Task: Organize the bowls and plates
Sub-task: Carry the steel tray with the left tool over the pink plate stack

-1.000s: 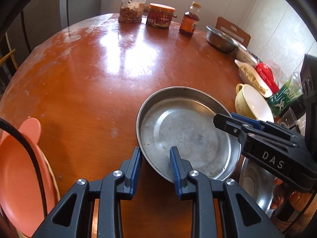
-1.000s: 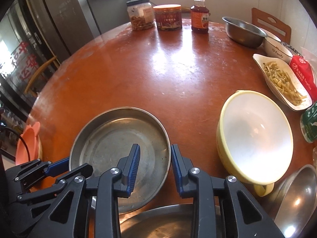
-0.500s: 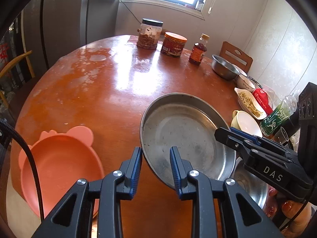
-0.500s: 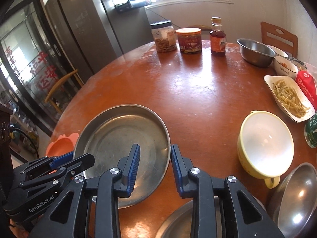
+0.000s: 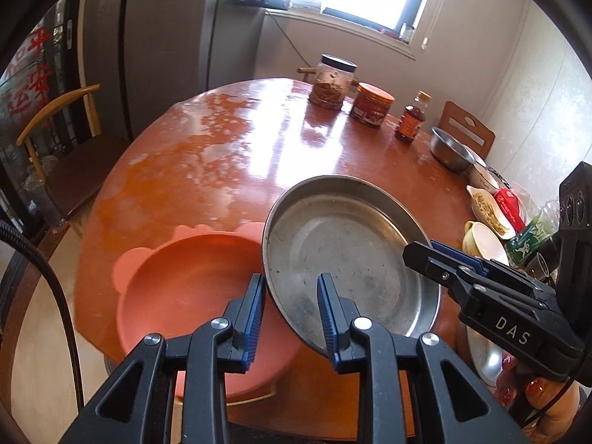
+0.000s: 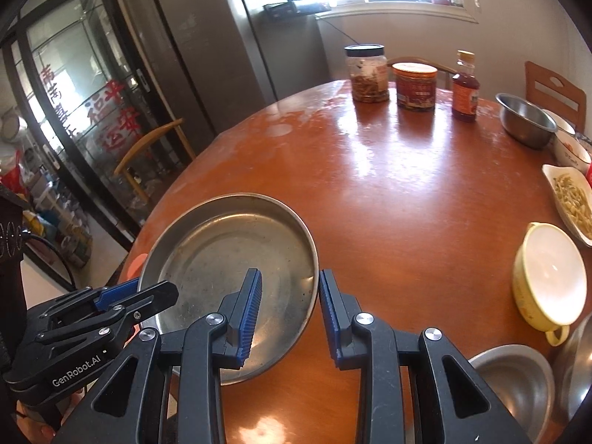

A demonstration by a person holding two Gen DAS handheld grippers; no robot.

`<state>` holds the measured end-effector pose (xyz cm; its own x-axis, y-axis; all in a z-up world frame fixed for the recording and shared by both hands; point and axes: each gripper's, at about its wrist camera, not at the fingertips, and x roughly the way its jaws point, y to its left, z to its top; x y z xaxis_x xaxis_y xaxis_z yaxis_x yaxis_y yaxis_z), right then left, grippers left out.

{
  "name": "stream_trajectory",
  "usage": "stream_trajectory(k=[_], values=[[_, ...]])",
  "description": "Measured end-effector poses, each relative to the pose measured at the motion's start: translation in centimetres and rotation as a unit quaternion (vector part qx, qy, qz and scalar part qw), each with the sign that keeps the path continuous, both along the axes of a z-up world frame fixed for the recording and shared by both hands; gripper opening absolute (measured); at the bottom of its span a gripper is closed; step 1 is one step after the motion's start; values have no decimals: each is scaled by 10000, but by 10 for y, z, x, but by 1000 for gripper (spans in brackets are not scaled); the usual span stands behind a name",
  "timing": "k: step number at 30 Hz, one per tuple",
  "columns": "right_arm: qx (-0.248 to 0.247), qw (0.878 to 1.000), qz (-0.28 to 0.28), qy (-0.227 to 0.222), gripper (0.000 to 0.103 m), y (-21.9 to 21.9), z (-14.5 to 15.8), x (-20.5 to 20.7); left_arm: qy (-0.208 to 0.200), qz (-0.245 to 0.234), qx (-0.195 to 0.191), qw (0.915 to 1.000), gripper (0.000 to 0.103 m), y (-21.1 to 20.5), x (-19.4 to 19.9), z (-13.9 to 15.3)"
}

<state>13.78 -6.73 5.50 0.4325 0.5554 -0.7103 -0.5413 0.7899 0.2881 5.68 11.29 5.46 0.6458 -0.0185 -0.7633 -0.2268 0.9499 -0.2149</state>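
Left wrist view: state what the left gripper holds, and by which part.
The left gripper holds the steel plate by its near rim, between the jaws, above the pink plate. The right gripper straddles the opposite rim; its grip is unclear.

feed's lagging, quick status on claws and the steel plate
Left claw straddling steel plate rim. Right claw open, empty. Plate overlaps pink plate.

The steel plate (image 5: pixel 347 259) hides part of the pink plate (image 5: pixel 185 288). 2 steel bowls (image 6: pixel 518 381) are cut off at the edge; bottle label (image 6: pixel 465 98) seems unreadable.
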Motion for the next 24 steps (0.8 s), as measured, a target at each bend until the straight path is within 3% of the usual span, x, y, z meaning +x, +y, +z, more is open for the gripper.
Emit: stream_trajectory(k=[14, 24], values=[[-28, 9977, 682, -8, 32, 86, -3, -31, -36, 592, -37, 9982, 28, 71, -43, -4], [-217, 9970, 741, -26, 32, 104, -11, -41, 33, 606, -113, 9981, 28, 86, -46, -19]])
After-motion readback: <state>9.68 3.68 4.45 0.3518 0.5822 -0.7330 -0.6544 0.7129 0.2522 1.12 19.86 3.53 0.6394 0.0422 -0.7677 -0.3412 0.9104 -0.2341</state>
